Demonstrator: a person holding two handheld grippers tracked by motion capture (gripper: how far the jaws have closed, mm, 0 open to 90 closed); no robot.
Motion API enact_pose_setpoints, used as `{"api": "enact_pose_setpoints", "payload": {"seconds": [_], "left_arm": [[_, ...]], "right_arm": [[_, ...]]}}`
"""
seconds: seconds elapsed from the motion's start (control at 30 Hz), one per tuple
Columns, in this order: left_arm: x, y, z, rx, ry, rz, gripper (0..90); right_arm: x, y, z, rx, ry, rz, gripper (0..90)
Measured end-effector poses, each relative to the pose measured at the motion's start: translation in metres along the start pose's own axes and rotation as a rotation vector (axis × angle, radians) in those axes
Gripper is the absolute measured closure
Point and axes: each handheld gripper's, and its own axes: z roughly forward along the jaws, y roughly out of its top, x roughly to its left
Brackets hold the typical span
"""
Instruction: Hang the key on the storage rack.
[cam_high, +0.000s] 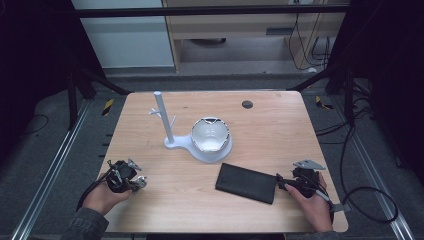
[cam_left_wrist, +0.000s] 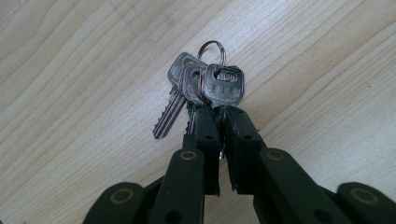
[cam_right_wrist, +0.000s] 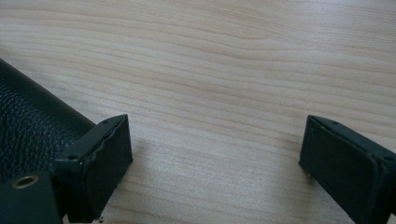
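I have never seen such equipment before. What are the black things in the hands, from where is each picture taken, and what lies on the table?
A person holds a hand-operated gripper in each hand. One camera looks down on the wooden table. There stand a white stand with a bowl, and a black wallet lies flat. The two close pictures come from cameras on the grippers. The left gripper is shut on a bunch of keys. The right gripper is open beside the wallet, holding nothing.

High view: above near edge, facing forward-down over whole table (cam_high: 280, 125). Gripper views: jaw-mounted, very close to wood. Right gripper view shares black wallet (cam_right_wrist: 28, 130), lower centre-right in high view (cam_high: 246, 183).
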Motion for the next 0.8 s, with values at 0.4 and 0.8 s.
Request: {"api": "enact_pose_setpoints", "payload": {"seconds": [0.4,0.8], "left_arm": [[-0.004,0.002,0.002,-0.011,-0.007,0.014,69.1],[0.007,0.003,0.006,-0.015,-0.062,-0.026,59.0]], "right_arm": [[0.000,0.000,0.000,-0.001,0.000,0.000,9.4],[0.000,0.000,0.000,0.001,0.001,0.002,9.4]]}}
